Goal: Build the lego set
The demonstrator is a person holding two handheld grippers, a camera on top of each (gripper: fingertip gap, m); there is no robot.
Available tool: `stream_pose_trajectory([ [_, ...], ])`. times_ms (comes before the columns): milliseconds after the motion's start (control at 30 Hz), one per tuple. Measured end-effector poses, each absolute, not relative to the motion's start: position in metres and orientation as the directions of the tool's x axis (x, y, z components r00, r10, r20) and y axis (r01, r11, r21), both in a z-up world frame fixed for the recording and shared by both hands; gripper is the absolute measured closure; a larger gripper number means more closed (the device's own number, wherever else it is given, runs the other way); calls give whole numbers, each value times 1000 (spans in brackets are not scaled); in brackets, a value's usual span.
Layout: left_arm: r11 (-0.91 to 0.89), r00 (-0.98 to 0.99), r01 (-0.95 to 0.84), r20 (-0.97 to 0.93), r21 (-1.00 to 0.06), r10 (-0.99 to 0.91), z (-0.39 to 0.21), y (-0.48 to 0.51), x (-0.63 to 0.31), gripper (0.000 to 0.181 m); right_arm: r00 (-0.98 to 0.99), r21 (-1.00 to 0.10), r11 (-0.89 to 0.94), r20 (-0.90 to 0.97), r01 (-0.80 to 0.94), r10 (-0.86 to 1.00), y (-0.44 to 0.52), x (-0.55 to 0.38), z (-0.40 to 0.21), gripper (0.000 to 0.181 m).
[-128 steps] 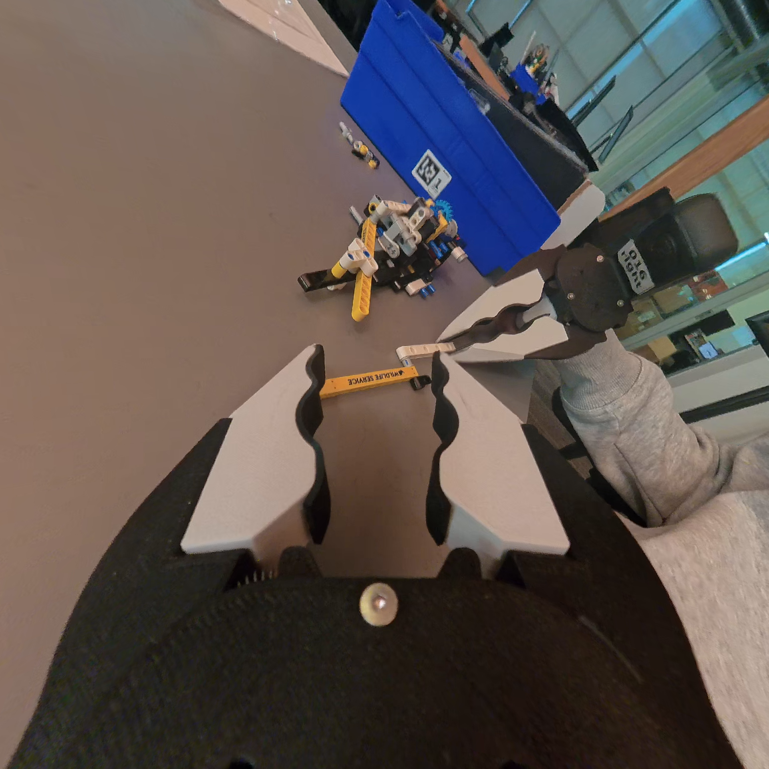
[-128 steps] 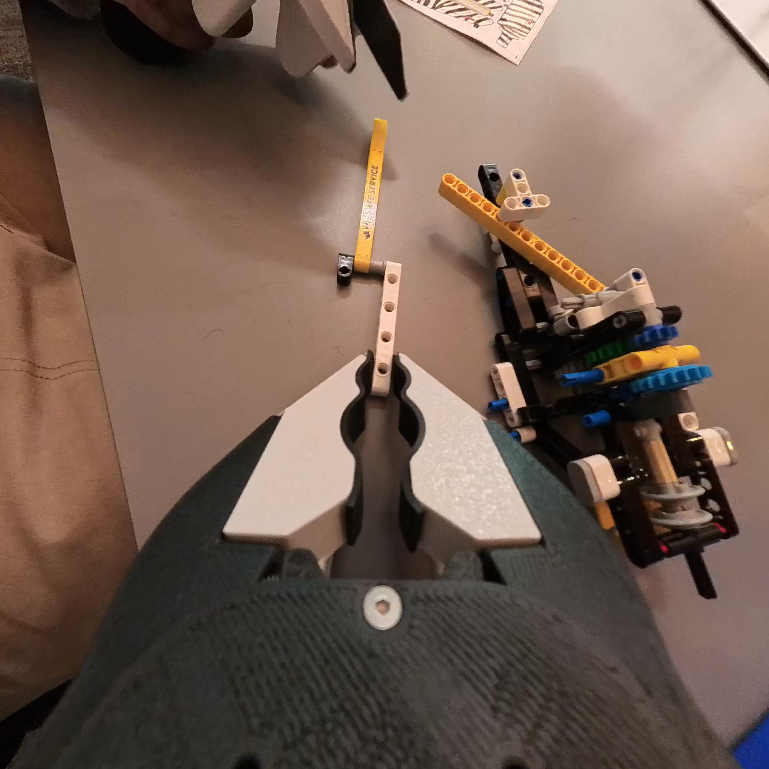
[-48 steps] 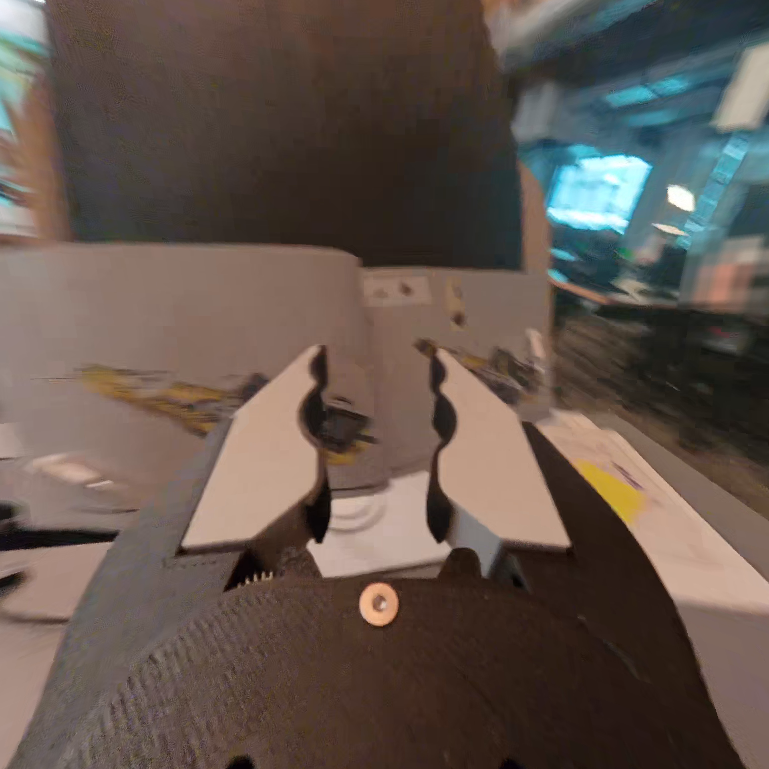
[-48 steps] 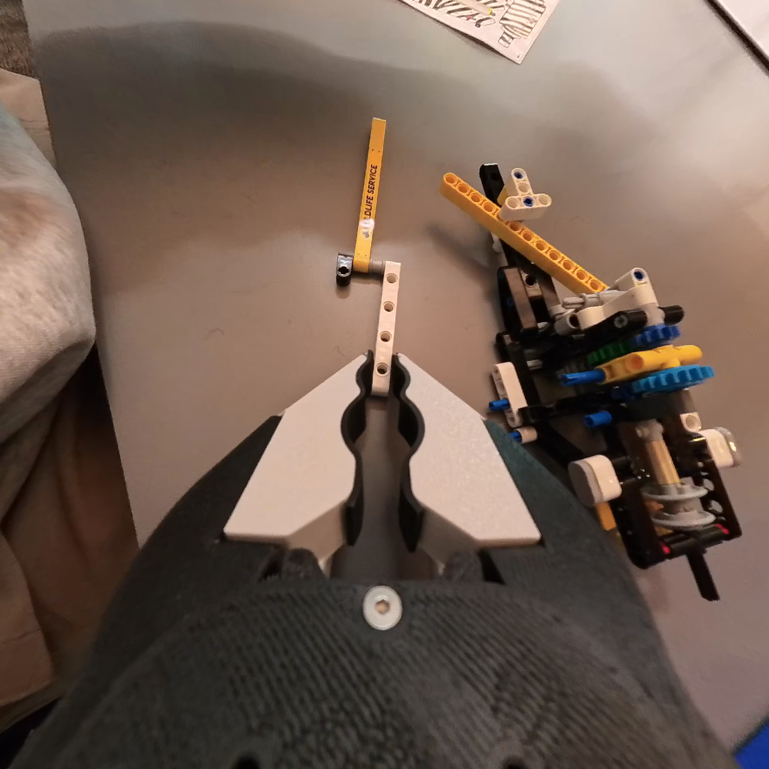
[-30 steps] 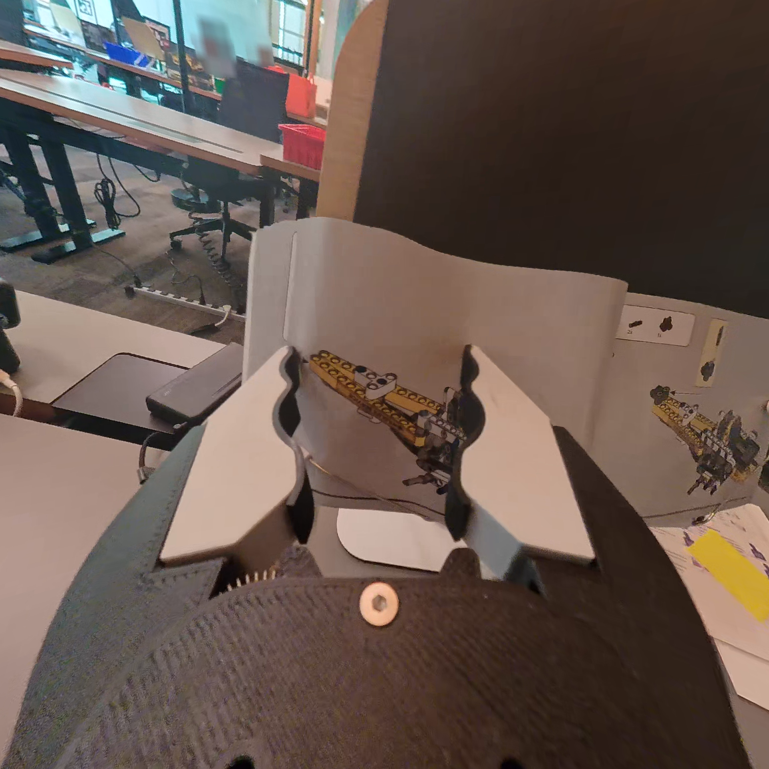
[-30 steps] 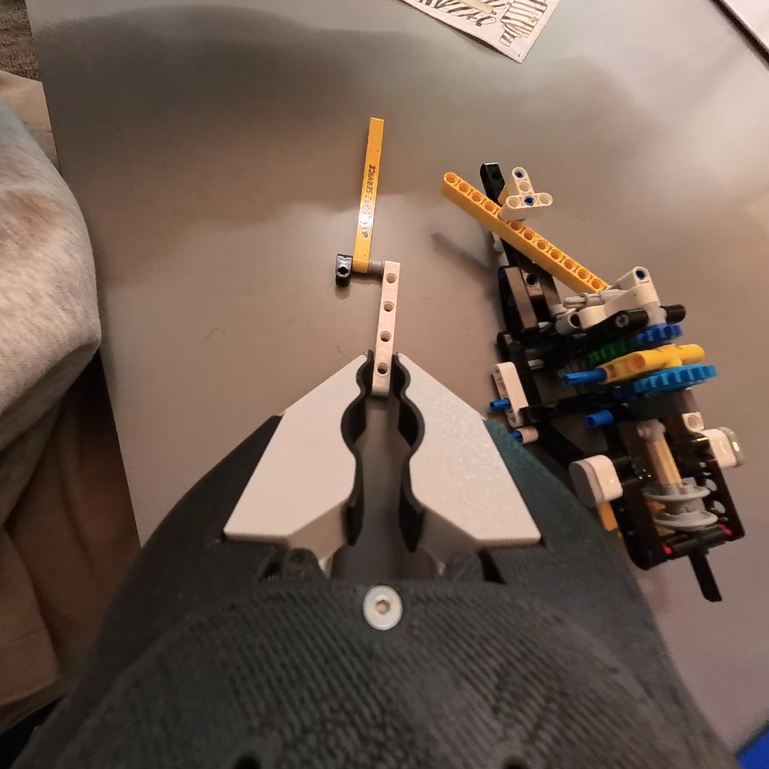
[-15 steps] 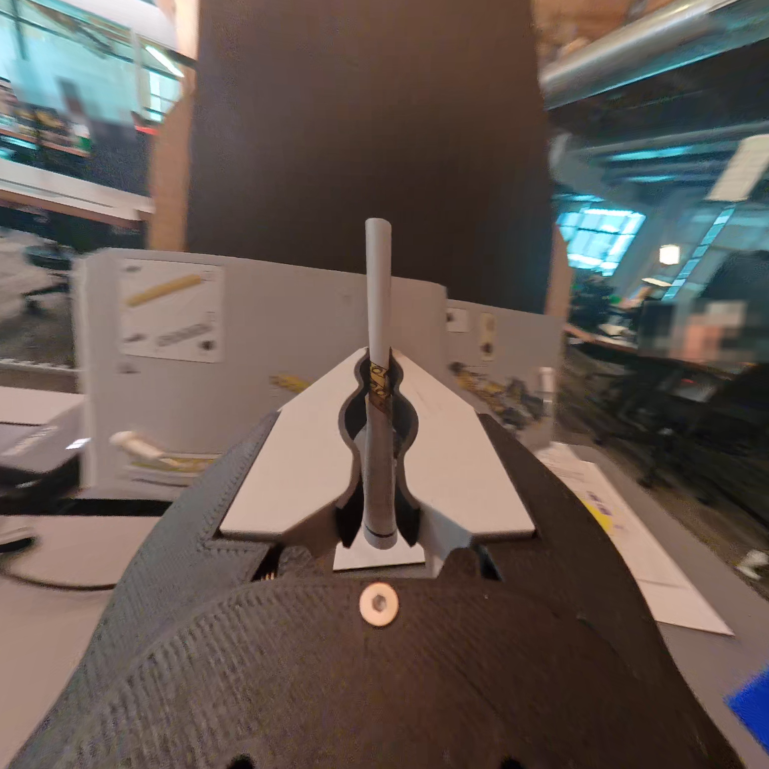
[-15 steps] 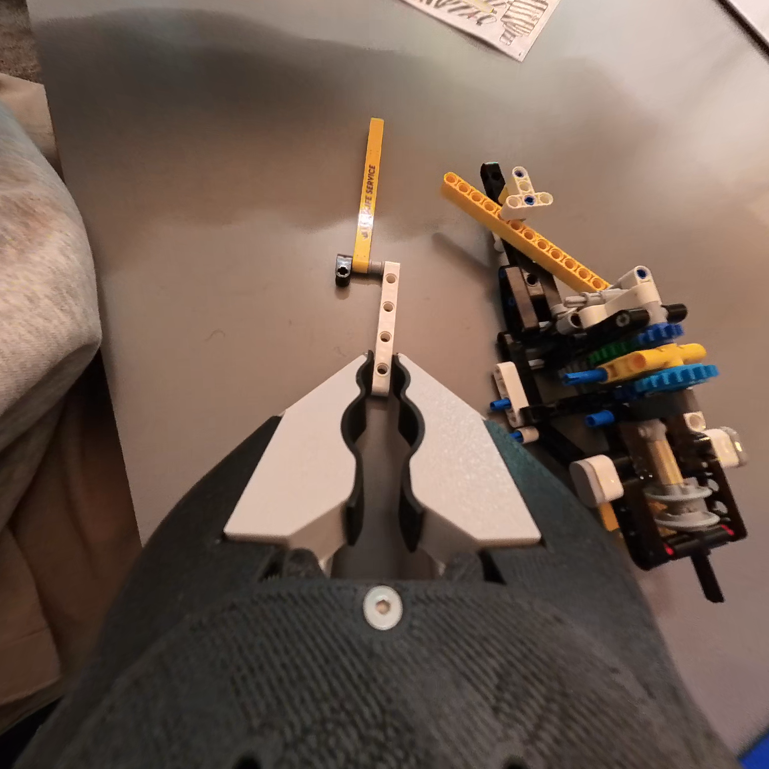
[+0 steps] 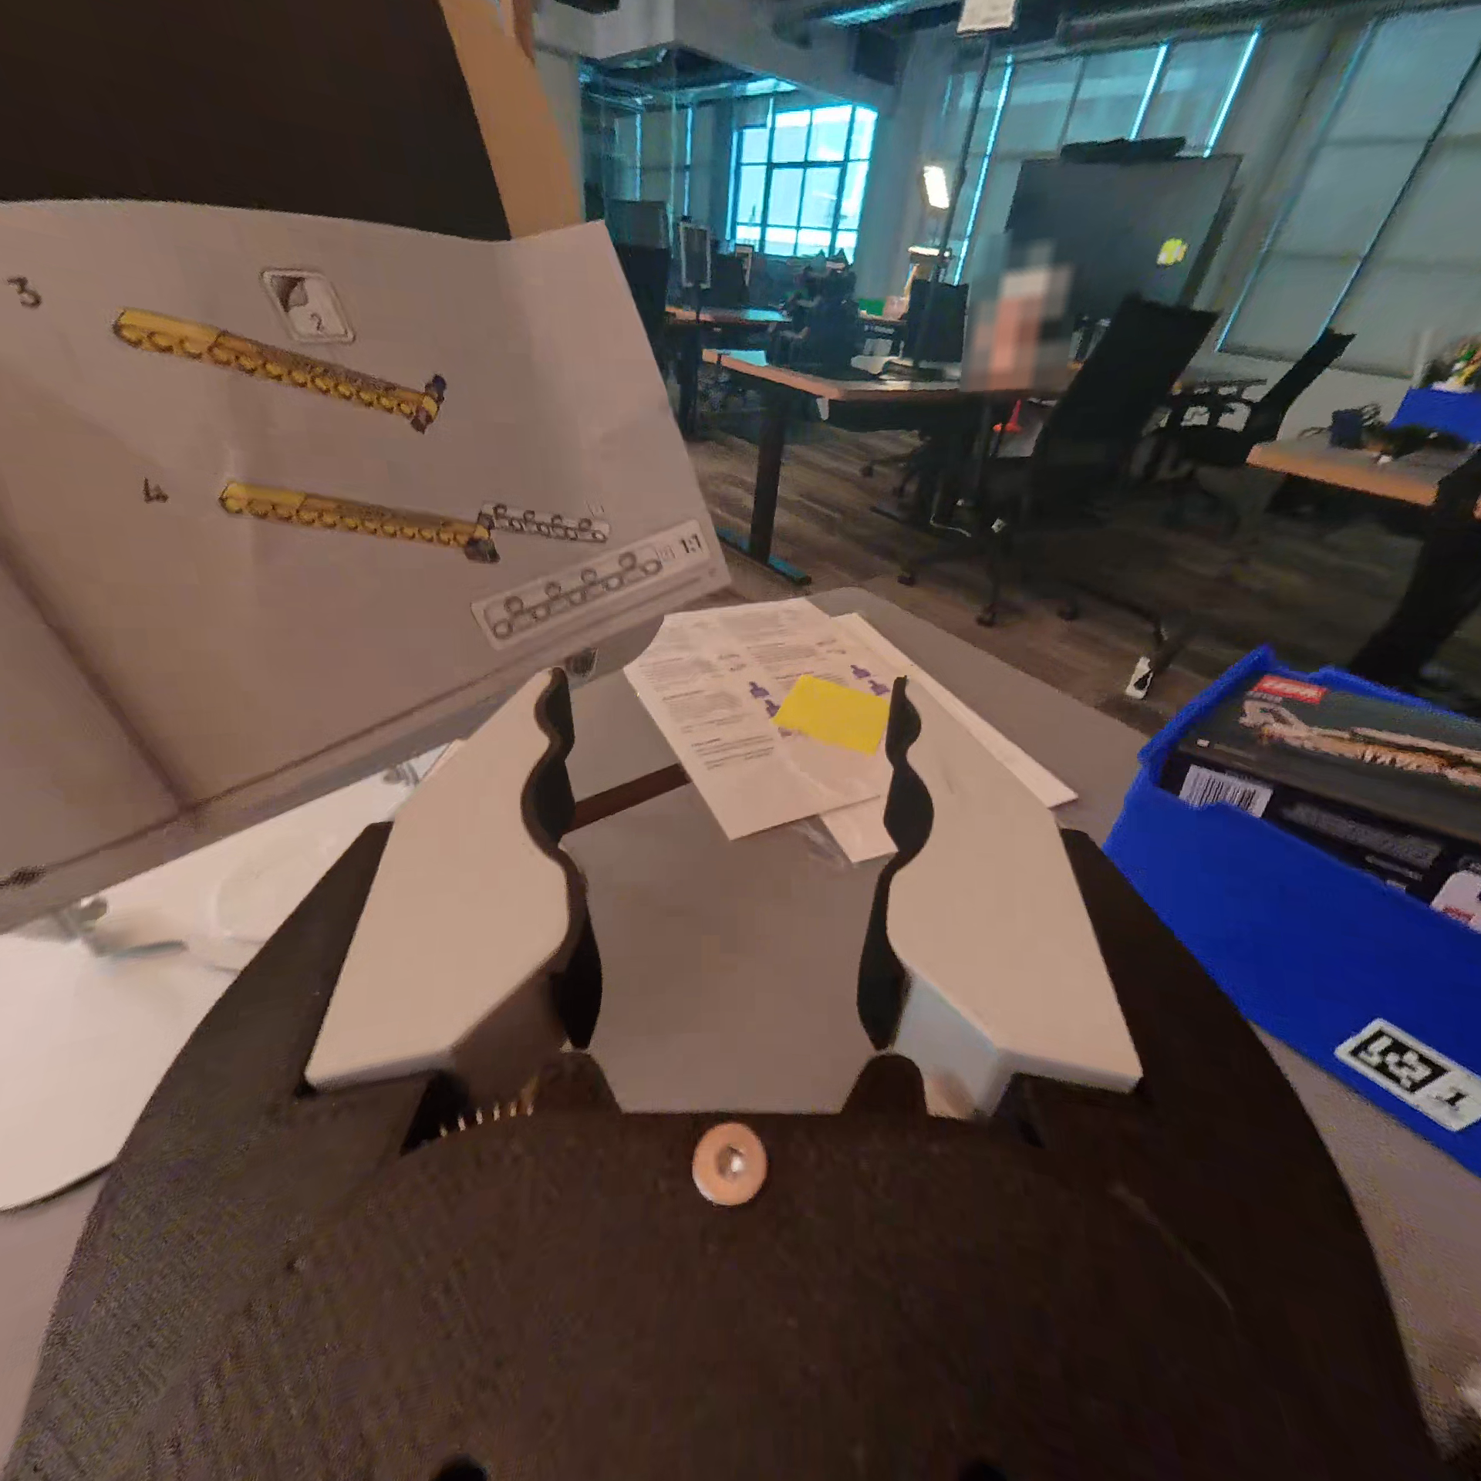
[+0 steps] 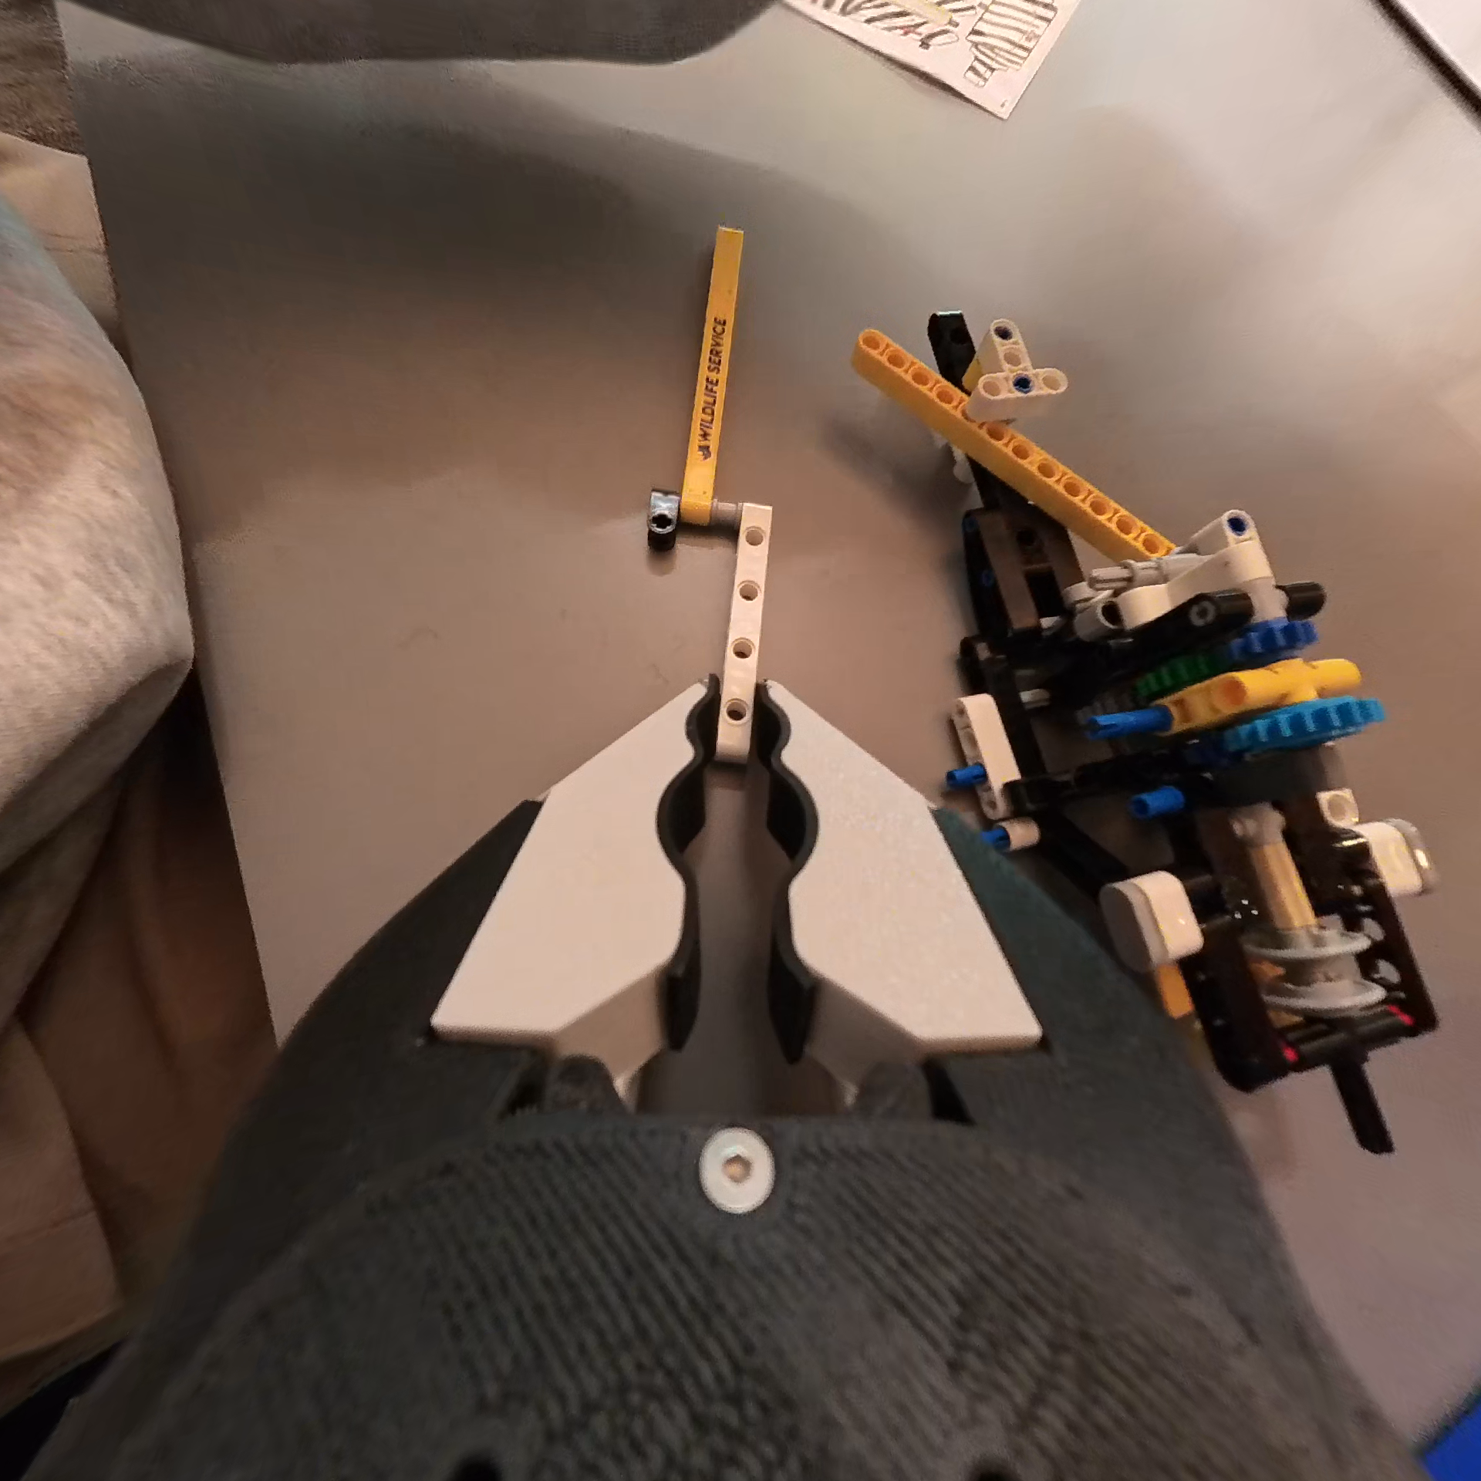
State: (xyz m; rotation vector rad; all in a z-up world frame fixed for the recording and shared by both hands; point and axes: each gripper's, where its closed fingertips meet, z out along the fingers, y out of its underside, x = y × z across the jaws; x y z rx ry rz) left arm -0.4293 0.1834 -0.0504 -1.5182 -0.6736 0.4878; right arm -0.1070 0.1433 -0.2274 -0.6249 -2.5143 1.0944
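Observation:
My right gripper (image 10: 738, 696) is shut on the near end of a white lego beam (image 10: 745, 617) lying on the grey table (image 10: 401, 401). The beam's far end joins a yellow lettered beam (image 10: 712, 385) with a small black connector (image 10: 662, 522) at the corner. The partly built lego model (image 10: 1186, 721), with a long yellow beam, blue gears and black frame, lies to the right. My left gripper (image 9: 725, 697) is open and empty, raised above the table. The open instruction booklet (image 9: 320, 497) stands upright at its left.
Loose white papers with a yellow note (image 9: 801, 721) lie ahead of the left gripper. A blue bin (image 9: 1298, 905) holding a boxed set stands at the right. A grey sleeve (image 10: 72, 497) and a printed sheet (image 10: 946, 40) border the right wrist view.
My left gripper had shut on a booklet page half a second ago; now it is open and empty and the view has swung right. The right gripper has kept still on the white beam.

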Motion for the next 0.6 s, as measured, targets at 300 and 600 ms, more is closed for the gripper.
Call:
stream_pose_trajectory([
  [300,-48,759,168,98,-985,644,-70,133,-375,104,-850,-749,610,123,260,512,144,-107,-227,174],
  [600,-111,756,265,135,-958,641,-119,66,-285,106,-849,-748,613,130,255,512,144,-108,-228,174],
])
